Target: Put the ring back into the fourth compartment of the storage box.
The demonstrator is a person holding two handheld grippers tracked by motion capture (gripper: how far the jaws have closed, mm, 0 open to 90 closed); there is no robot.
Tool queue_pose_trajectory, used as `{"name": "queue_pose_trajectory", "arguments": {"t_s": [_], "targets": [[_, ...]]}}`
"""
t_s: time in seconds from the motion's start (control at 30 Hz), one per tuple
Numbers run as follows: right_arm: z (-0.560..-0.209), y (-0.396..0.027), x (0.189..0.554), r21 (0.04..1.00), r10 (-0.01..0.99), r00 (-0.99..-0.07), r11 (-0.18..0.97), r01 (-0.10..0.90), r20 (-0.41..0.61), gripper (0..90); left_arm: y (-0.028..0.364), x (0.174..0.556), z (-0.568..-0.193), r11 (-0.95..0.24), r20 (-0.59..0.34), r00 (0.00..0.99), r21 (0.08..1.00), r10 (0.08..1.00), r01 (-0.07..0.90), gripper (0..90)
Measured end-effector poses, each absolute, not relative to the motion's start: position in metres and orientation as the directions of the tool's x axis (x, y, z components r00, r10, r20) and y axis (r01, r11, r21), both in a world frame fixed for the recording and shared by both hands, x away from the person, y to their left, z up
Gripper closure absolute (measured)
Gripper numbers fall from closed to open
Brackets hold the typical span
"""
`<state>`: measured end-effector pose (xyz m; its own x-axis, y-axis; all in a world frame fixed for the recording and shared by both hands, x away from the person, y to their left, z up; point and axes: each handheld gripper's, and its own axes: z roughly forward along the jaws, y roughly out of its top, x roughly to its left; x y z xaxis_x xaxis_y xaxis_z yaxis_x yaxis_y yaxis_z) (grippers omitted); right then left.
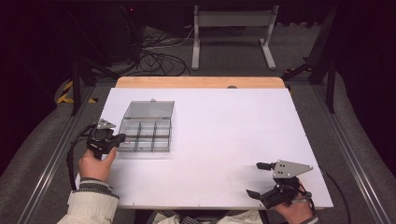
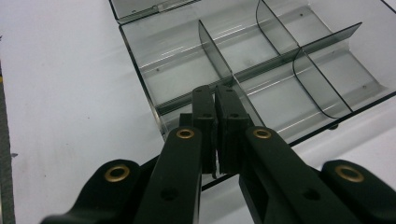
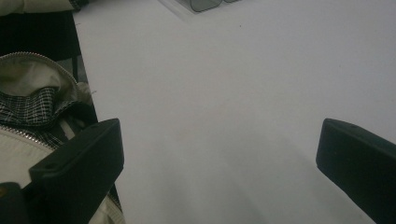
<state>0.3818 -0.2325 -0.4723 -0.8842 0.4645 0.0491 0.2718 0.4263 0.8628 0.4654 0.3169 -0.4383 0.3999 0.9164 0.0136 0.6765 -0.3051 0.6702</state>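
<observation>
A clear grey compartment box (image 1: 145, 135) lies on the left part of the white table (image 1: 224, 130). Its lid (image 1: 150, 109) is folded open at the far side. Dividers split the box (image 2: 261, 70) into several empty cells. My left gripper (image 1: 117, 139) is at the box's left wall. Its jaws (image 2: 215, 100) are shut together, with the tips over the near-left cells and nothing visible between them. My right gripper (image 1: 255, 178) rests near the table's front right edge. Its jaws are wide open (image 3: 219, 154) over bare table.
A wooden strip (image 1: 201, 82) runs along the table's far edge. A metal stand (image 1: 233, 28) and cables lie on the floor behind it. A corner of the box (image 3: 205, 3) shows far off in the right gripper view, and a jacket (image 3: 32, 112) lies at that view's left.
</observation>
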Motion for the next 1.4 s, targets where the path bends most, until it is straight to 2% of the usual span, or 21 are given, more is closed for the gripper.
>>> {"name": "queue_pose_trajectory", "arguments": {"t_s": [0.53, 0.83, 1.4], "targets": [[-0.473, -0.232, 0.382, 0.862, 0.463, -0.885, 0.426, 0.274, 0.052, 1.5, 0.312, 0.472, -0.445, -0.335, 0.035, 0.404, 0.627, 0.914, 0.703, 87.8], [-0.473, -0.232, 0.382, 0.862, 0.463, -0.885, 0.426, 0.274, 0.052, 1.5, 0.307, 0.475, -0.45, -0.377, 0.078, 0.416, 0.593, 0.906, 0.712, 87.7], [-0.472, -0.232, 0.382, 0.863, 0.462, -0.885, 0.424, 0.274, 0.054, 1.6, 0.302, 0.475, -0.453, -0.4, 0.117, 0.417, 0.594, 0.901, 0.698, 87.2]]}}
